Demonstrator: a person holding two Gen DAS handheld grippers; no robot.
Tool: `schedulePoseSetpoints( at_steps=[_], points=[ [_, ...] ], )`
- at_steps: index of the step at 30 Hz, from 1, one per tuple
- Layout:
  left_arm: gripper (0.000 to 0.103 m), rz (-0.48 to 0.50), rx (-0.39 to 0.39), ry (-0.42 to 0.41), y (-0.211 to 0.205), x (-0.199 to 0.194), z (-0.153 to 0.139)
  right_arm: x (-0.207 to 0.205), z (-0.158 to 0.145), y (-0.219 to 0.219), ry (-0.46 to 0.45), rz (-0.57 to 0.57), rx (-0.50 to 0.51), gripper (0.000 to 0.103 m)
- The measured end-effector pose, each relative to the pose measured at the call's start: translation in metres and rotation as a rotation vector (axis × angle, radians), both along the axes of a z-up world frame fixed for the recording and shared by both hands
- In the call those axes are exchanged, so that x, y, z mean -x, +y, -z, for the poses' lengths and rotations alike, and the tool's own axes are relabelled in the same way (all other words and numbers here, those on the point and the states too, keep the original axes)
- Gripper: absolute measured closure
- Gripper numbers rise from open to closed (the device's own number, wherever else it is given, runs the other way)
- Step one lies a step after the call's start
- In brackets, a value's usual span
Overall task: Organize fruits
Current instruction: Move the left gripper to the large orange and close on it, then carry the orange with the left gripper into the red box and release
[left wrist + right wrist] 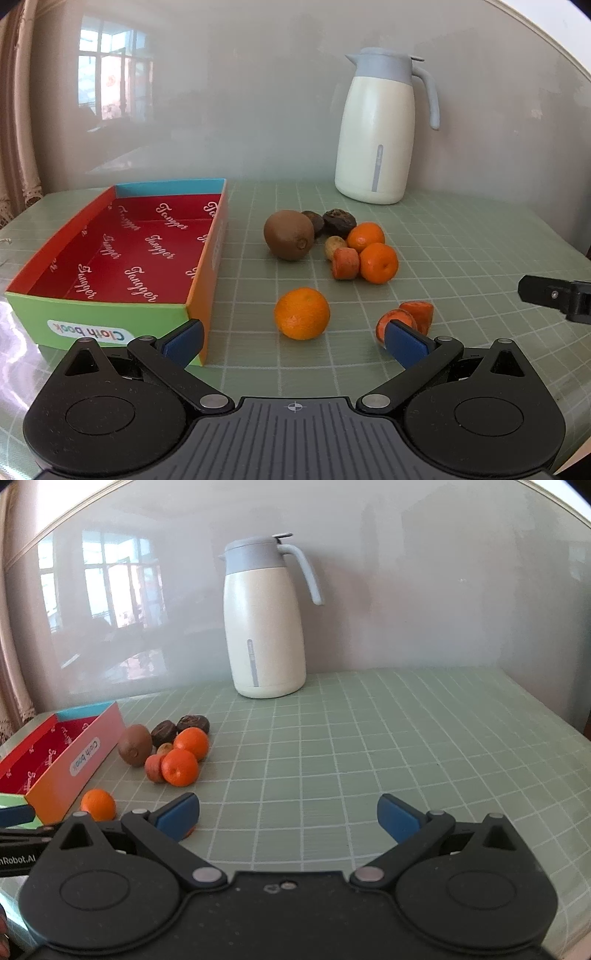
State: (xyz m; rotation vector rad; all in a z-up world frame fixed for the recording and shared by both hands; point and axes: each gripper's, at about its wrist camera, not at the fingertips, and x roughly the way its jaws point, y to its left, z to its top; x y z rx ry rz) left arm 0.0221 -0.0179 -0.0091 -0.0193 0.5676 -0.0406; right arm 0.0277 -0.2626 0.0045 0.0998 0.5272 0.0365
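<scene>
Behind our green gridded mat (443, 236) stands a glossy pale wall, with a window reflected at the upper left of both views.

At the left of the left wrist view we see an open cardboard box (110, 314) with a red printed inside and nothing in it. Our left gripper (295, 341) fills the bottom of that frame, its blue pads spread wide with nothing between them; its left pad sits in front of the box's near corner.

Right of the box, at mid-frame, lies a kiwi (289, 235), with two dark wrinkled fruits (340, 221) just behind it. Beside these we see a small yellowish piece (334, 246), an orange chunk (345, 263) and two tangerines (378, 263) bunched together. A lone tangerine (301, 313) rests lower down, apart from the cluster, just ahead of our open jaws. Two more orange chunks (417, 312) lie lower right, partly behind the right pad.

A cream jug (376, 129) with a grey lid stands upright at the upper right, by the wall.

Our right gripper (288, 814) is also wide open and empty, over bare mat, the fruit lying at the left of its view.
</scene>
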Motion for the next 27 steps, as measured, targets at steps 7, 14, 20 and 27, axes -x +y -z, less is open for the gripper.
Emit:
schedulePoseSetpoints(
  at_steps=[7, 14, 20, 27],
  points=[
    [0.000, -0.021, -0.003, 0.005, -0.004, -0.018, 0.002, -0.003, -0.001, -0.011, 0.005, 0.025, -0.049, 0.000],
    [0.002, -0.031, -0.041, 0.050, -0.011, -0.040, 0.014, -0.002, 0.000, -0.017, 0.004, 0.041, -0.061, 0.000],
    [0.052, -0.022, -0.058, 0.092, -0.014, -0.053, 0.022, -0.004, 0.001, -0.025, 0.008, 0.056, -0.071, 0.000],
    [0.063, -0.045, -0.045, 0.093, -0.006, -0.049, 0.022, -0.004, 0.002, -0.030, 0.010, 0.061, -0.088, 0.000]
  ],
)
